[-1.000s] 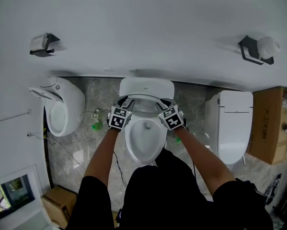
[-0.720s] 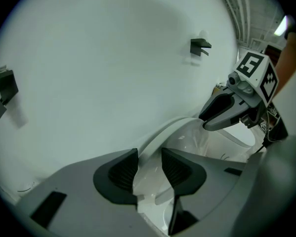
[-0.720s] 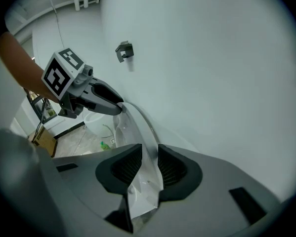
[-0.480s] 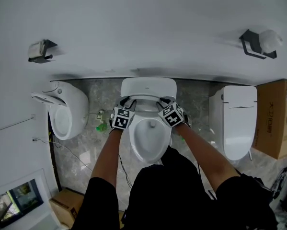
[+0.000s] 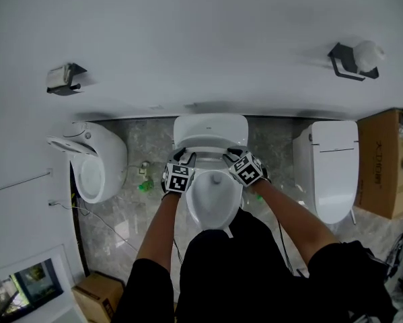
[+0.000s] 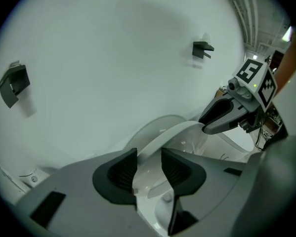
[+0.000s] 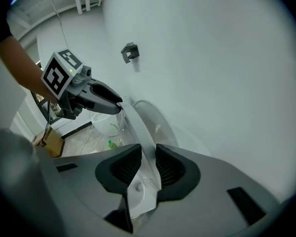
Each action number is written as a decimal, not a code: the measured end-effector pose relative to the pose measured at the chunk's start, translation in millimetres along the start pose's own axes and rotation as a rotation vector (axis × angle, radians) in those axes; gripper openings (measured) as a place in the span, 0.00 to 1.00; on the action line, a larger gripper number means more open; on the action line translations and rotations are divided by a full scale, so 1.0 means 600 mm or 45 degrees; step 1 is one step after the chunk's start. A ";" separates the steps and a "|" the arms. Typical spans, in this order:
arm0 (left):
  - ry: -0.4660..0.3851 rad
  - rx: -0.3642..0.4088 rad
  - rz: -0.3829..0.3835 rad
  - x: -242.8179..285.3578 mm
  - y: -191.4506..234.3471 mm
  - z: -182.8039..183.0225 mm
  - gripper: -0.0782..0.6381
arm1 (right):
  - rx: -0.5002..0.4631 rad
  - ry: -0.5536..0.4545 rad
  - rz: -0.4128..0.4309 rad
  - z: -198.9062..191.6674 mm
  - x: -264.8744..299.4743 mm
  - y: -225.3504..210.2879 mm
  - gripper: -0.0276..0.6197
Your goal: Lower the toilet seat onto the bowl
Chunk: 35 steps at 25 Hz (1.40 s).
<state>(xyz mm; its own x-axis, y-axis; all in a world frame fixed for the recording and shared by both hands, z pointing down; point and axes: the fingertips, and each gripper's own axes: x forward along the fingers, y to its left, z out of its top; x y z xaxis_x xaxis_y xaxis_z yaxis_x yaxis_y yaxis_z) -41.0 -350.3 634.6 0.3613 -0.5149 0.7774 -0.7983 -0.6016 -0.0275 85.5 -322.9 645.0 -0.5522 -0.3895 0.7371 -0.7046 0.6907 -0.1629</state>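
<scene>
The toilet seat point(image 5: 210, 155) is only part of the way down. It hangs tilted between the upright lid point(image 5: 210, 128) behind it and the bowl point(image 5: 213, 200) below, at the middle of the head view. It touches neither, as far as I can make out.

The left gripper point(image 6: 148, 154) has its jaws fairly wide and clamped on the seat's rim at the left side of the ring, with the white band running straight between its pads. The right gripper point(image 7: 148, 149) grips the opposite side. Its jaws are narrower and closing, and the seat's edge fills the gap between them. So the lift off the lid looks done. What is left is the rest of the swing down and the release once the ring lies flat on the bowl.

I see nothing lying on the bowl's rim to block the seat. The likeliest snag, to my eye, is the jaws themselves. They wrap the seat's edge, so the lower pads could get caught between seat and rim at the bottom.

Around it:
- A second toilet point(image 5: 97, 167) stands at the left of the frame.
- A third toilet point(image 5: 332, 170), with its lid shut, stands at the right, just beside a cardboard box point(image 5: 383, 173).
- A small green thing point(image 5: 144, 186) lies on the floor point(image 5: 154, 130) left of the bowl.
- Paper holders point(image 5: 63, 78) hang on the wall at the upper left and upper right.
</scene>
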 end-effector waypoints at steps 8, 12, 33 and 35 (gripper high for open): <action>-0.010 -0.050 -0.084 -0.054 -0.033 -0.043 0.33 | -0.037 0.029 -0.034 -0.031 -0.029 0.060 0.20; -0.025 -0.004 -0.105 -0.073 -0.047 -0.065 0.34 | 0.015 0.031 -0.091 -0.049 -0.040 0.083 0.20; -0.048 0.111 -0.253 -0.176 -0.137 -0.211 0.34 | 0.166 0.132 -0.262 -0.165 -0.080 0.230 0.22; -0.059 0.095 -0.255 -0.182 -0.142 -0.223 0.34 | 0.215 0.160 -0.282 -0.174 -0.081 0.241 0.22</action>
<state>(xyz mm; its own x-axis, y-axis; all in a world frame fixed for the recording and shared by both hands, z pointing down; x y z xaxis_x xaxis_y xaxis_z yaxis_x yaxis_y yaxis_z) -76.9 -161.3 635.9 0.5323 -0.4066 0.7425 -0.6708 -0.7376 0.0770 57.0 -140.4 653.8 -0.3248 -0.4338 0.8404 -0.8718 0.4819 -0.0881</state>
